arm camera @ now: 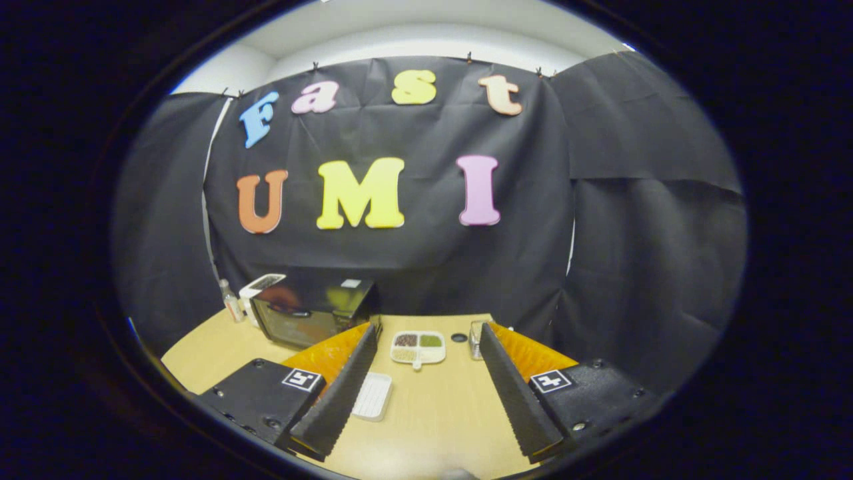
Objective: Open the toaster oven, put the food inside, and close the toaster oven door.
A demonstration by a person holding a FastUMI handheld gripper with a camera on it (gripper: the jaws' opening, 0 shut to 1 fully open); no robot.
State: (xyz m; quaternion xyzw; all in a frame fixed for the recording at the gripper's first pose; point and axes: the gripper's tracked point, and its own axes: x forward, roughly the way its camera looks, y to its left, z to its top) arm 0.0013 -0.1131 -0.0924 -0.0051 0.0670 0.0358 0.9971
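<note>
A hand-held gripper (426,393) hangs above a light wooden table (440,413), its two fingers spread wide apart and holding nothing. Each finger (336,397) is a long black wedge with a ribbed, sawtooth inner face, backed by orange plastic and a black block bearing a small square marker. Nothing touches them.

The toaster oven (310,312), a glossy black box with a dark glass door that is closed, sits at the far left of the table, beyond the left finger. Far ahead, between the fingers, lies a white divided plate (418,348) holding brown, green and pale food. Nearer, just beside the left finger, a flat white rectangular tray (372,396) rests on the table. A small clear bottle (232,301) stands left of the oven, and a small clear container (475,337) stands near the right finger's tip.
</note>
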